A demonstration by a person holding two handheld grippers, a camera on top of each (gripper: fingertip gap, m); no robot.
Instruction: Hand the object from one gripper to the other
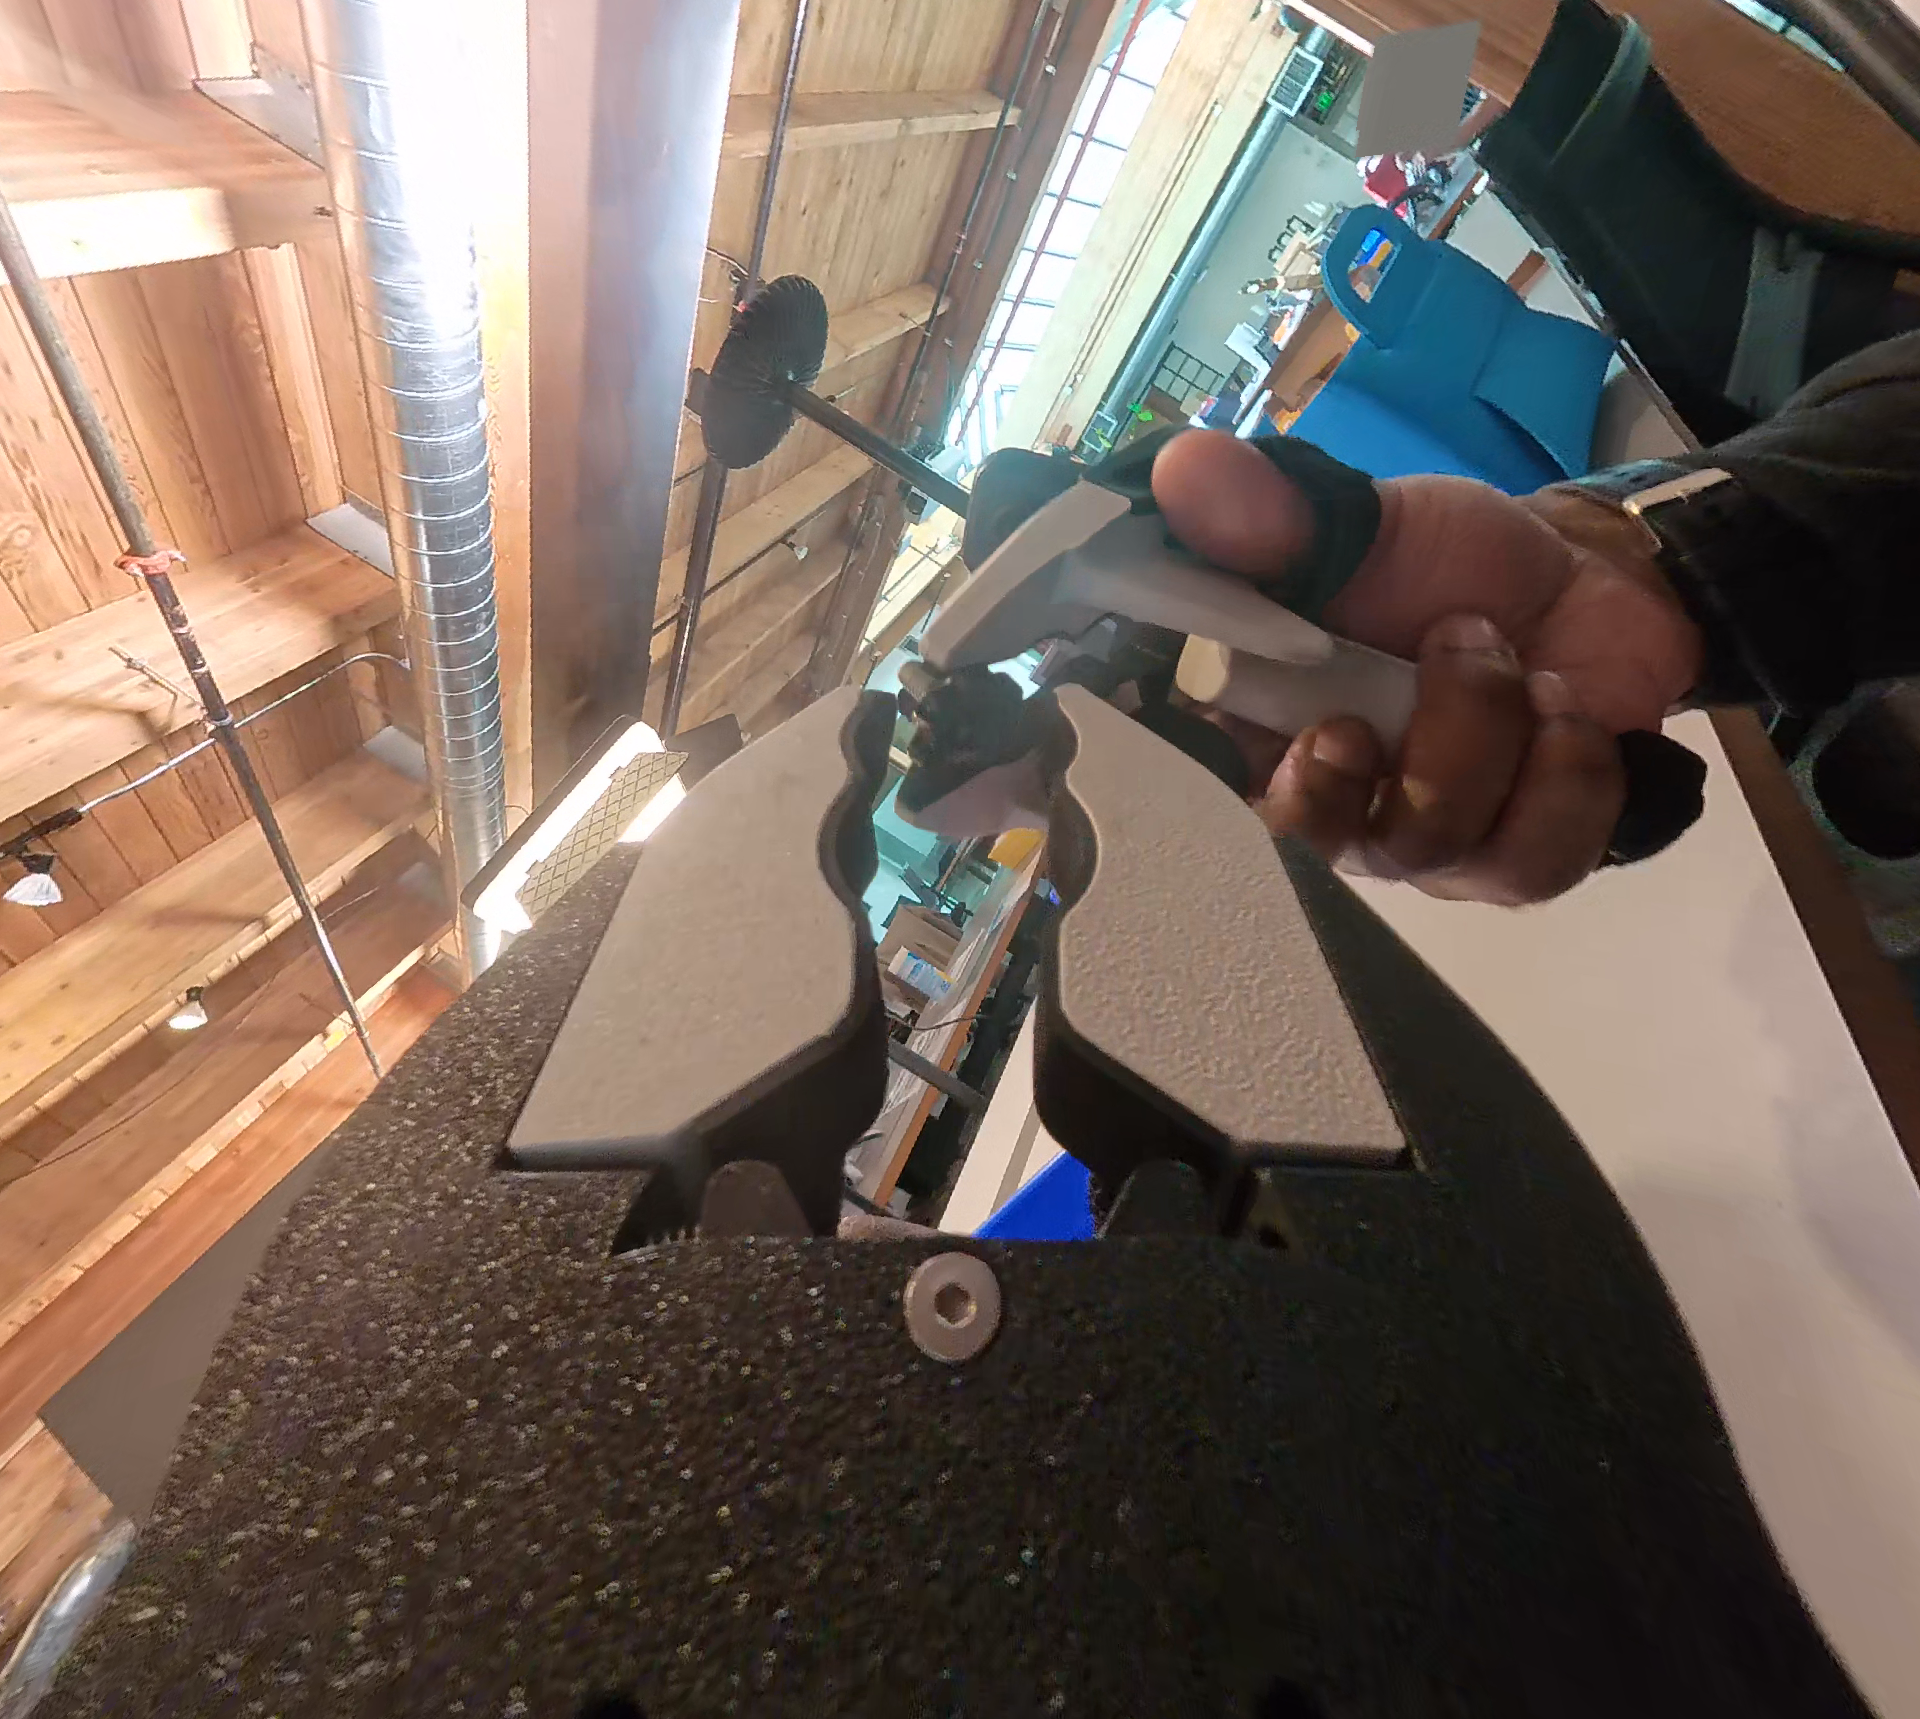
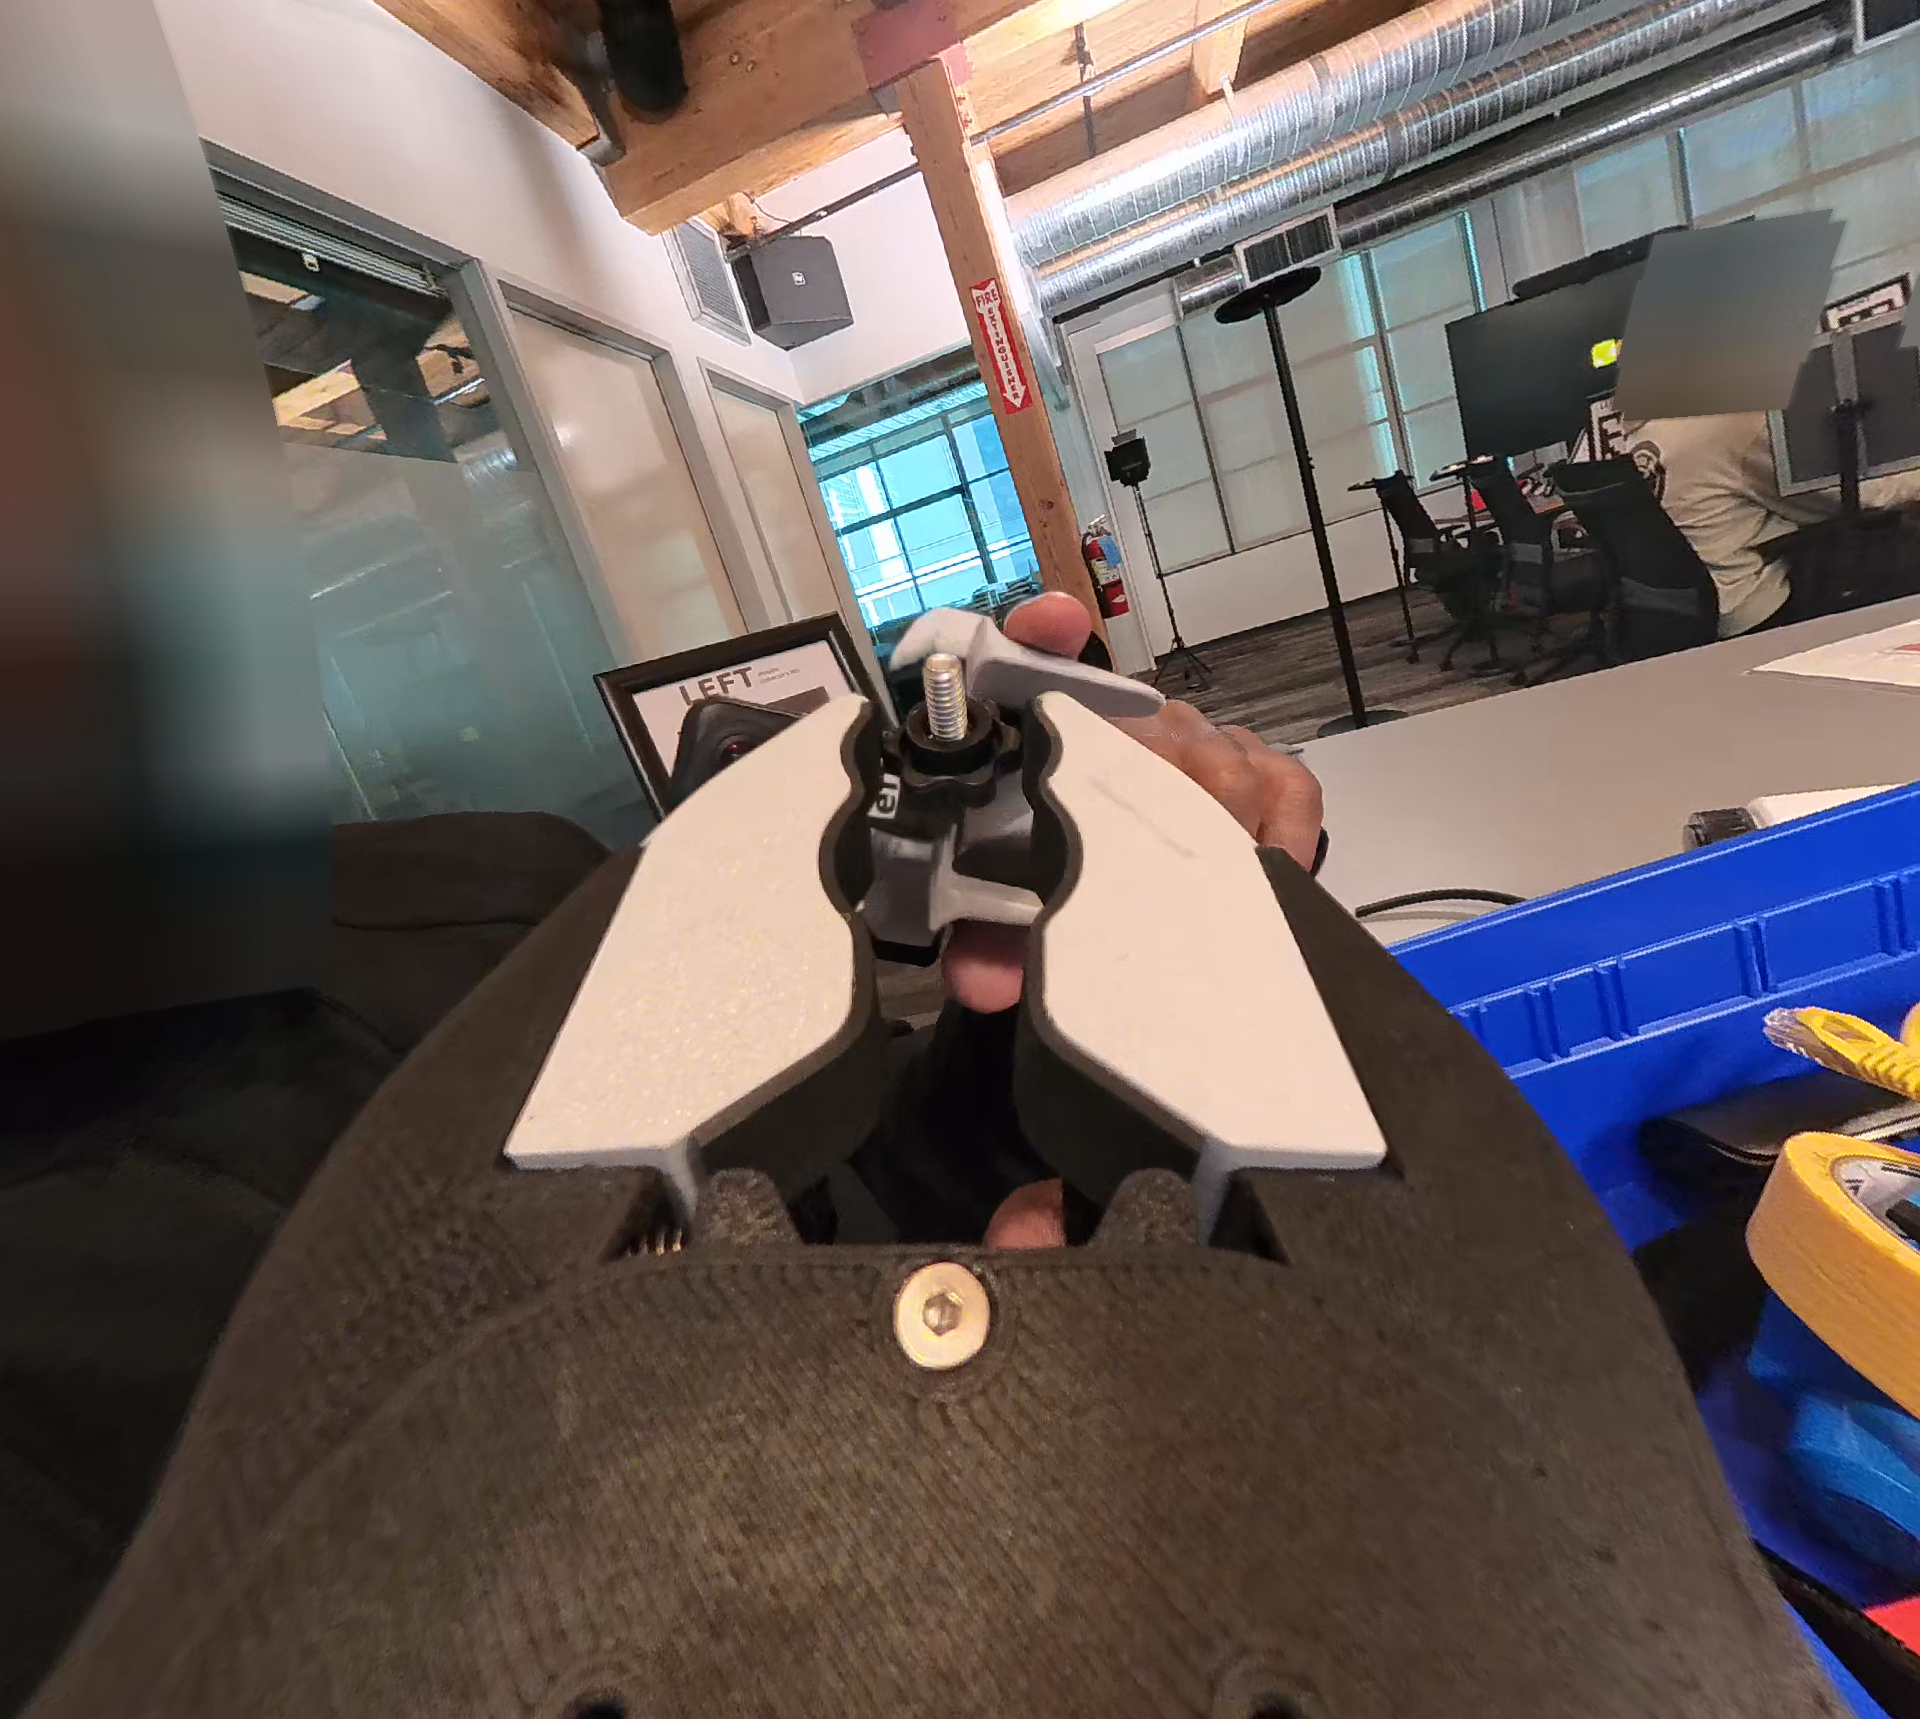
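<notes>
A small black knobbed camera mount with a silver threaded screw [image 2: 940, 755] sat between the tips of the right gripper [image 2: 951, 770], screw pointing up, a grey and black body hanging below the knob. The right gripper's pale grey fingers [image 2: 727, 921] pressed in on the knob from both sides, clamped on it. In the left wrist view the same mount [image 1: 971, 734] appeared dark and partly blurred at the tips of the left gripper [image 1: 961, 755]; the left gripper's two grey fingers [image 1: 717, 942] flanked it closely, but whether they actually gripped it could not be told. The right gripper reached in from the right side of that view, held by a hand [image 1: 1455, 693] wearing a black fingerless strap and a dark sleeve. To the right in the right wrist view stood a blue plastic bin [image 2: 1662, 973] holding a roll of yellow tape [image 2: 1829, 1254] and a yellow cable plug [image 2: 1839, 1056]. A grey tabletop [image 2: 1558, 765] lay behind the bin, under wooden ceiling beams [image 2: 727, 7] and silver ducts [image 2: 1455, 90].
</notes>
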